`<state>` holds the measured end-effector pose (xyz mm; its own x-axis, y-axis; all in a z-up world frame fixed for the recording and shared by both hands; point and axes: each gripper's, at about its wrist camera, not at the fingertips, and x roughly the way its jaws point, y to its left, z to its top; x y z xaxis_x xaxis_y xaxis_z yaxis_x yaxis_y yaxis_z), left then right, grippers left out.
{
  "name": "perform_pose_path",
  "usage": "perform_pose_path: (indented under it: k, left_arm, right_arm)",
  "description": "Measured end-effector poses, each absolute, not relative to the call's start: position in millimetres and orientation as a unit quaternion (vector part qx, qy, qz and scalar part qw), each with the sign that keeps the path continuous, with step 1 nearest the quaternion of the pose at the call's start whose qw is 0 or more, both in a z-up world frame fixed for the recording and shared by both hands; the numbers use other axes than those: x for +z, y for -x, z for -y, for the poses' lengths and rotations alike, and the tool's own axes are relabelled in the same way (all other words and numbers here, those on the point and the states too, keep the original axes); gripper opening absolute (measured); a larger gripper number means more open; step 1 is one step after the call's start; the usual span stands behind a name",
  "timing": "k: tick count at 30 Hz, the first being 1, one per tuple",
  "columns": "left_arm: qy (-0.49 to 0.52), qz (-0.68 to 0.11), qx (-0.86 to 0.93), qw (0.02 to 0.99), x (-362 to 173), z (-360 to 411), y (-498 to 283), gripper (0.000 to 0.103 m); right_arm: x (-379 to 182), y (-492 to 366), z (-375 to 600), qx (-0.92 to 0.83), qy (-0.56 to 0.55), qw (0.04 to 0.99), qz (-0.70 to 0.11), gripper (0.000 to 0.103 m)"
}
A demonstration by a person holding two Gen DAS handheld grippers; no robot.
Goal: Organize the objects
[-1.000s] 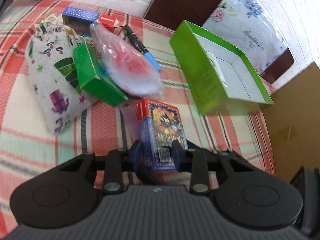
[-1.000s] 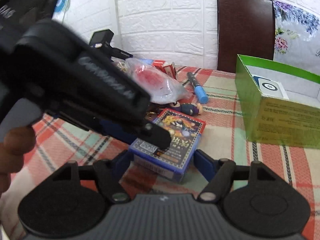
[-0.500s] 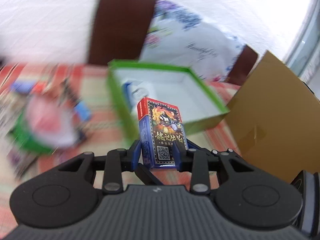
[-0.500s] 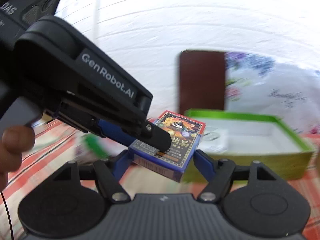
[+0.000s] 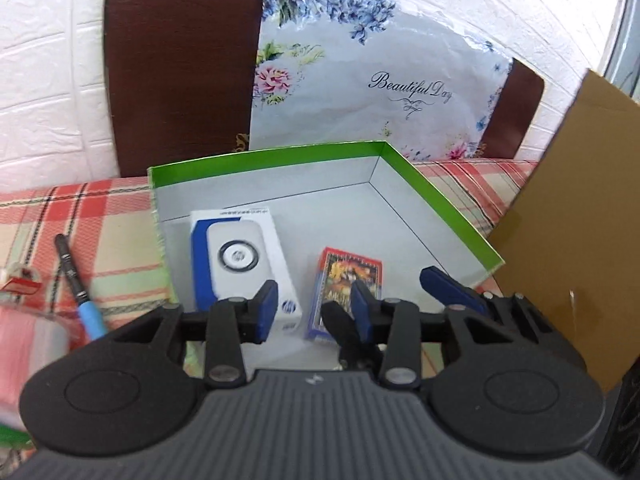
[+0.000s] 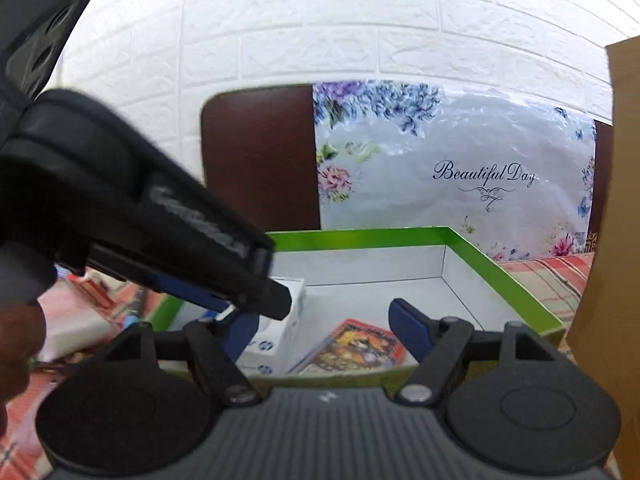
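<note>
Both the left gripper [image 5: 316,306] and the right gripper [image 6: 320,326] are opening with nothing in them, so one could bump the card box [image 5: 349,280] in the green tray [image 5: 440,200].

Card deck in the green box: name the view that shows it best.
The left wrist view: the card deck lies nearly whole from above in the green box. The right wrist view shows only its top face, low and foreshortened.
</note>
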<state>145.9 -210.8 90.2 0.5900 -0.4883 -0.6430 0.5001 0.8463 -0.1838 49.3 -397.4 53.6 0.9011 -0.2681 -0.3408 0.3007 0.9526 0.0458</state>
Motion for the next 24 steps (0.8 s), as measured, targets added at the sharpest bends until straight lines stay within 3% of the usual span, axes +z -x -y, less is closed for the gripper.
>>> perform_pose_path:
  k: [6,14,20,24]
  left_arm:
    - [0.036,-0.345,-0.278,0.896,101,138,-92,0.046]
    - [0.093,-0.375,-0.172,0.906,76,20,-60,0.044]
    - [0.135,-0.356,-0.146,0.913,77,-29,-63,0.044]
    - [0.165,-0.349,-0.139,0.912,74,-49,-66,0.045]
  right_arm:
    - [57,-13,355,-0.090,-0.067,0.984,-0.140,0.077]
    - [54,-26,273,0.068,-0.079,0.969,-0.223,0.074]
    - [59,-72,260,0.095,-0.135,0.952,-0.258,0.074]
    - [61,-125,274,0.090,-0.206,0.933,-0.281,0.088]
